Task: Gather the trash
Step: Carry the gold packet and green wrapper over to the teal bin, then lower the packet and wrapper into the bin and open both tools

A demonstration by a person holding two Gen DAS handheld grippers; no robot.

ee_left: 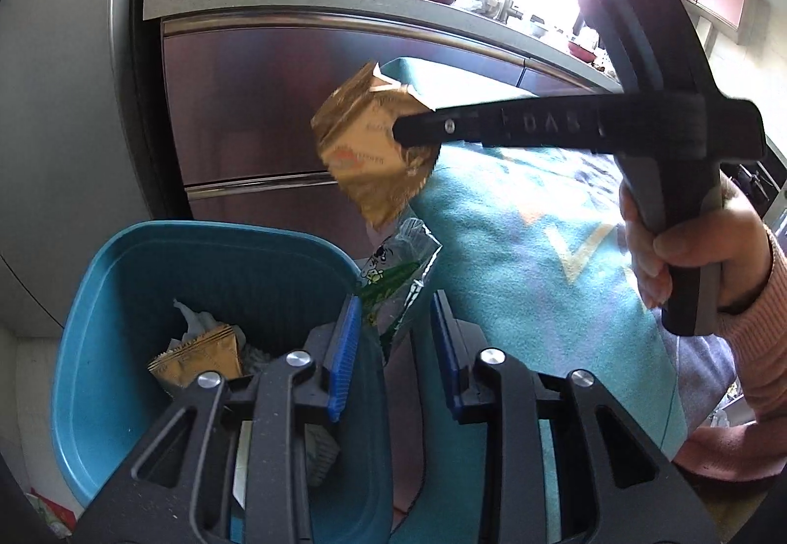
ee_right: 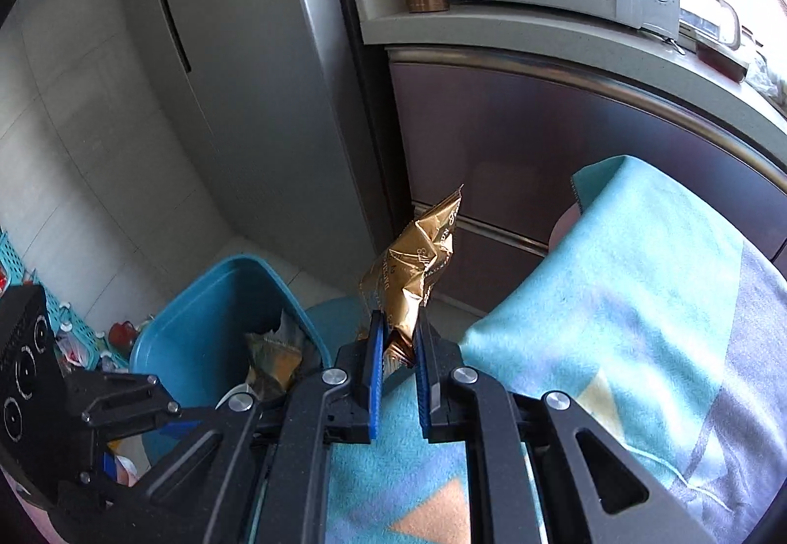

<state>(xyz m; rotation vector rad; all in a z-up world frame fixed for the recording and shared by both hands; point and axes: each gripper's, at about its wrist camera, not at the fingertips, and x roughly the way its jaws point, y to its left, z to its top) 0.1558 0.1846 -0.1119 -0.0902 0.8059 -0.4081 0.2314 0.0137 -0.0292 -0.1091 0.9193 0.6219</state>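
Right claw pinches gold wrapper beside blue bin; left claw spread around green wrapper.

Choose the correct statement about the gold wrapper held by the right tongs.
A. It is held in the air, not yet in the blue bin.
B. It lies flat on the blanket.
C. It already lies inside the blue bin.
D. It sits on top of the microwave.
A: the right tongs pinch the gold wrapper in the air, up and to the right of the blue bin, in neither view inside it.
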